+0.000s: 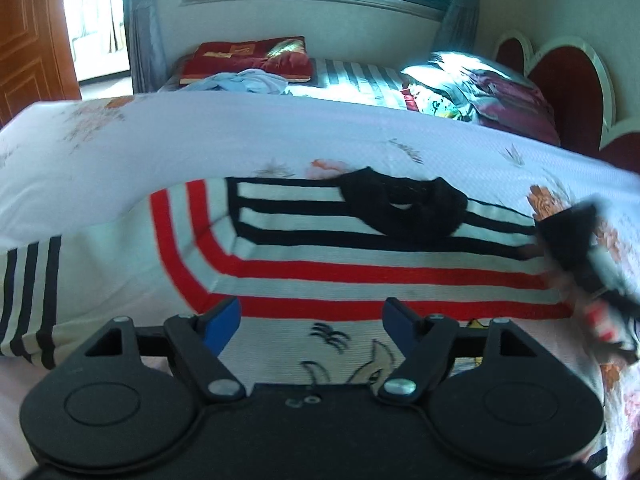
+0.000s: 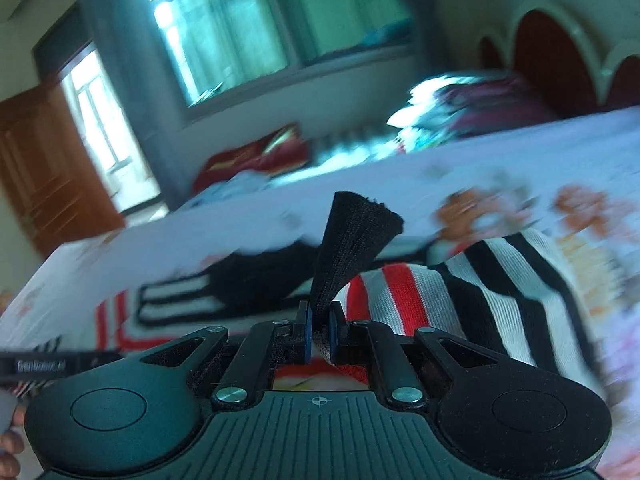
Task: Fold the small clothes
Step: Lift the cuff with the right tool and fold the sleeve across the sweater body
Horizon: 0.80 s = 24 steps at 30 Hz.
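Observation:
A small white sweater (image 1: 360, 280) with red and black stripes and a black collar (image 1: 404, 208) lies flat on the bed. My left gripper (image 1: 312, 320) is open and empty just above the sweater's chest, jaws wide apart. My right gripper (image 2: 319, 332) is shut on the sweater's black sleeve cuff (image 2: 352, 240) and holds the striped sleeve (image 2: 480, 288) lifted over the body. The right gripper also shows blurred at the right edge of the left wrist view (image 1: 576, 240).
The floral bedsheet (image 1: 200, 136) covers the bed. A red pillow (image 1: 248, 60) and light blue clothes (image 1: 248, 80) lie at the far side, a heap of bedding (image 1: 480, 92) near the red headboard (image 1: 568, 80). A wooden door (image 1: 28, 40) stands at left.

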### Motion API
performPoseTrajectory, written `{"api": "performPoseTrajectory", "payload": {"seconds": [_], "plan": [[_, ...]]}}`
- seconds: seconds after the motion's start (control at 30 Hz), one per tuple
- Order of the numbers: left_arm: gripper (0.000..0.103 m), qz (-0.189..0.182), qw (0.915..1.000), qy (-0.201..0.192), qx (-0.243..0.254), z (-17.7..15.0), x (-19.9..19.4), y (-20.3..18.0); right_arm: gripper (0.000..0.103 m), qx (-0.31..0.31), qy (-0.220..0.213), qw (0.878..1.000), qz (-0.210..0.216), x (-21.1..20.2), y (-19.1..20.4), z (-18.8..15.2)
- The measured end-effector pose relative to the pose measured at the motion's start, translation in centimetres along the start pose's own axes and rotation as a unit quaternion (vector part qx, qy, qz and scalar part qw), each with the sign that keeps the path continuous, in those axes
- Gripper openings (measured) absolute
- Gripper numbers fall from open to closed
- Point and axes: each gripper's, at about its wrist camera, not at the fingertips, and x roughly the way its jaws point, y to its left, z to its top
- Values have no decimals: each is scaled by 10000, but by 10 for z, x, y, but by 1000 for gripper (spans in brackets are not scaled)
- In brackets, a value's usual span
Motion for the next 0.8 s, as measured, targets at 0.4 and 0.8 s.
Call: {"api": "performPoseTrajectory", "payload": {"seconds": [0.4, 0.8], "plan": [[82, -1174, 9914, 567, -128, -10, 38, -11, 52, -288, 289, 9991, -98, -1, 30, -45], [8, -1539, 9863, 535, -239, -20, 74, -35, 52, 134, 303, 9857, -1650, -47, -64, -63]]}}
